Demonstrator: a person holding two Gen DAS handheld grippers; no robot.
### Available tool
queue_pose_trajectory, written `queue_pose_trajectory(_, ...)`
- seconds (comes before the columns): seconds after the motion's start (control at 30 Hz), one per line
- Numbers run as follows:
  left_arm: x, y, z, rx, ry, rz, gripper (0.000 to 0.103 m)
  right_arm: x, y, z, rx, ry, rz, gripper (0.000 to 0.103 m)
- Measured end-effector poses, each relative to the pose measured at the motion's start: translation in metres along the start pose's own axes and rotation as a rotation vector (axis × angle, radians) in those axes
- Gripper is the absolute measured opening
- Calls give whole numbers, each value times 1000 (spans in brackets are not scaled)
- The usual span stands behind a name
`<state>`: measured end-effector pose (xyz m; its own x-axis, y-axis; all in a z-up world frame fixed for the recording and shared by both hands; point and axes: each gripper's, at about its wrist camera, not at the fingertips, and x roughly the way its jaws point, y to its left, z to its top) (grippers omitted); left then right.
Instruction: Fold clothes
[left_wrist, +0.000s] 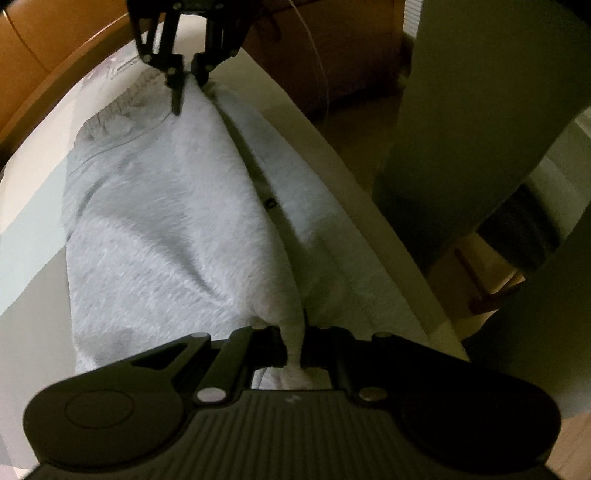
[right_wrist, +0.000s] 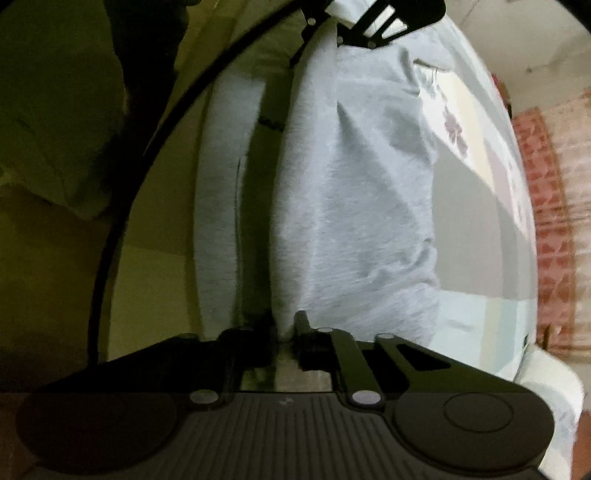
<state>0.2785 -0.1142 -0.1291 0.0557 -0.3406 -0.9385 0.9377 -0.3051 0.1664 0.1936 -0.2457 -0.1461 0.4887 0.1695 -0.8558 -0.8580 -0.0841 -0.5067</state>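
Observation:
A light grey fleece garment (left_wrist: 159, 221) lies lengthwise on the table, its ribbed waistband at the upper left of the left wrist view. My left gripper (left_wrist: 293, 350) is shut on a pinched fold at the near end. At the far end my right gripper (left_wrist: 188, 79) is clamped on the cloth, and a ridge of fabric runs between the two. In the right wrist view the garment (right_wrist: 351, 184) stretches away from my right gripper (right_wrist: 286, 336), which pinches its edge, toward my left gripper (right_wrist: 332, 22) at the top.
The table carries a pale cloth with a flower print (right_wrist: 454, 125), and its edge (left_wrist: 332, 147) runs close along the garment. A person in olive clothing (left_wrist: 480, 110) stands beside that edge. Wooden furniture (left_wrist: 55, 44) and a red patterned rug (right_wrist: 550, 206) lie beyond.

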Motion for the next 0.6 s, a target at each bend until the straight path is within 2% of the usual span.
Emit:
queue_pose_trajectory(0.1,-11,5,3,-16,-16,-22,1,-6,-8,0,50,-9,-7,10)
queue_pose_trajectory(0.27,-4,-7,14,-13,-53,-60,1,-10,4,-16,25,5,20,10)
queue_pose_trajectory(0.43,14,-15,21,-11,-38,-41,2,-5,0,-22,23,28,3,12)
queue_pose_trajectory(0.5,12,-16,21,-18,-42,-32,5,-4,-6,-24,40,37,-5,15)
queue_pose_trajectory(0.6,3,-13,17,-66,-48,-21,10,-13,3,-29,76,68,-18,24)
